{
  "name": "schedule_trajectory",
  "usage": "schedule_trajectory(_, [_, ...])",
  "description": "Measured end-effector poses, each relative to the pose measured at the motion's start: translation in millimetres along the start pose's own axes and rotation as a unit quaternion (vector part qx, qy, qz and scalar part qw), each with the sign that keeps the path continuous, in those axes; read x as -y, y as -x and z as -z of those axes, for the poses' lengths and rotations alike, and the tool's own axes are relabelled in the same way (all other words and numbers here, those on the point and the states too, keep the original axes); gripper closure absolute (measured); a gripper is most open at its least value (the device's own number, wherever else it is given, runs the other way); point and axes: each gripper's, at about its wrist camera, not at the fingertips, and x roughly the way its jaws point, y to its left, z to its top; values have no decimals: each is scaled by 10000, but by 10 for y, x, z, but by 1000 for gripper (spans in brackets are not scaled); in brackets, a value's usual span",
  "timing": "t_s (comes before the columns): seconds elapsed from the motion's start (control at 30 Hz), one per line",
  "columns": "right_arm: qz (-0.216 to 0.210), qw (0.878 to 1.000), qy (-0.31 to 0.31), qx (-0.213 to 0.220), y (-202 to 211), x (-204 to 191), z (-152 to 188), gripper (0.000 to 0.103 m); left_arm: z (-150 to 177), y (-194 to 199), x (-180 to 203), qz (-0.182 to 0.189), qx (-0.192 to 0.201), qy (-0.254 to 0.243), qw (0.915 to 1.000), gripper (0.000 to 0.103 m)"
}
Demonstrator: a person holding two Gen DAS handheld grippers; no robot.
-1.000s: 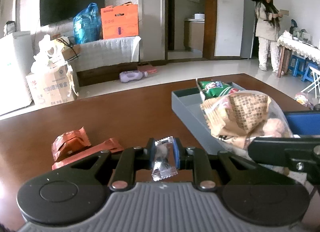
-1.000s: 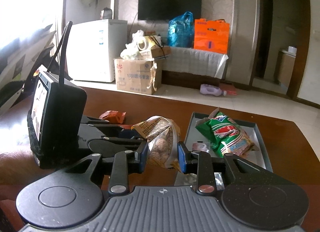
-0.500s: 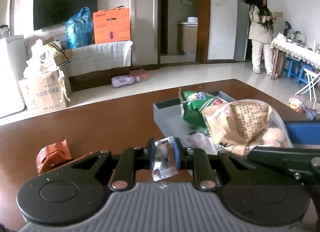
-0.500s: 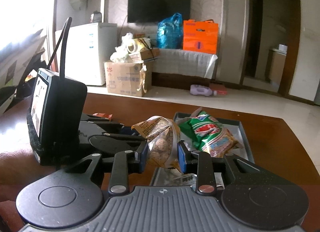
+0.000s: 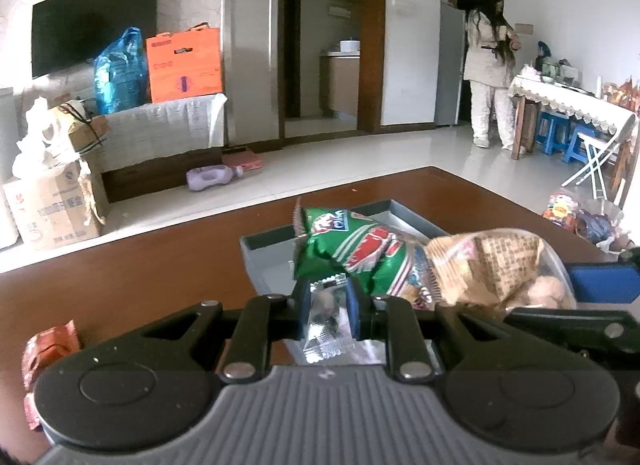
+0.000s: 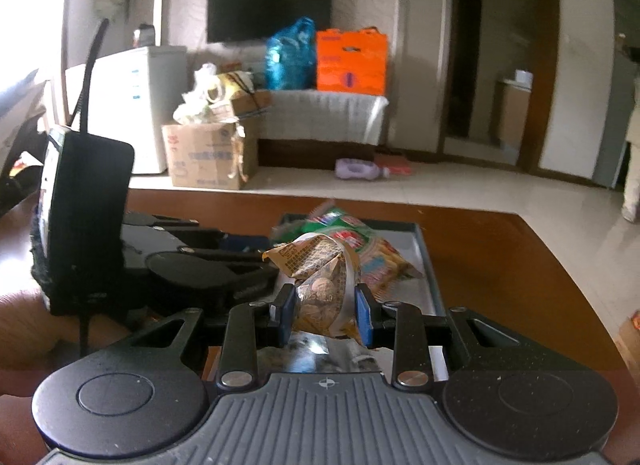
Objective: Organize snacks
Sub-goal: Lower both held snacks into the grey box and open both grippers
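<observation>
1. Both grippers have shifted toward the grey tray, which now sits nearer the middle of each view.
2. Orange wrappers lie on the table at far left.
3. Left gripper pinches a clear candy wrapper at the tray's near edge.
4. Green snack bag lies in the tray.
5. Right gripper clamps a brown nut bag over the tray.
</observation>
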Motion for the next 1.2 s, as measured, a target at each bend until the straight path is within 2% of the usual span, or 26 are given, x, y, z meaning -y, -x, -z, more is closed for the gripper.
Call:
schedule_trajectory(0.5, [198, 9977, -3, -646, -91, 102, 88, 70, 14, -479, 250, 280, -274, -188, 9991, 86])
schedule_trajectory(0.93, [50, 9934, 353, -1090, -241, -38, 179, 73, -10, -774, 315, 395, -555, -229, 9974, 85])
schedule_trajectory(1.0, [-55, 9921, 386, -1193, -238, -52, 193, 73, -8, -763, 320, 408, -574, -225, 9973, 76])
schedule_trajectory(1.07, [-126, 9909, 461, -1255, -236, -66, 184, 70, -13, -775, 330, 393, -539, -248, 9975, 59])
schedule_trajectory(1.2, [-327, 9885, 666, -1321, -149, -119, 124, 67, 11, -768, 351, 401, -502, -305, 9975, 52])
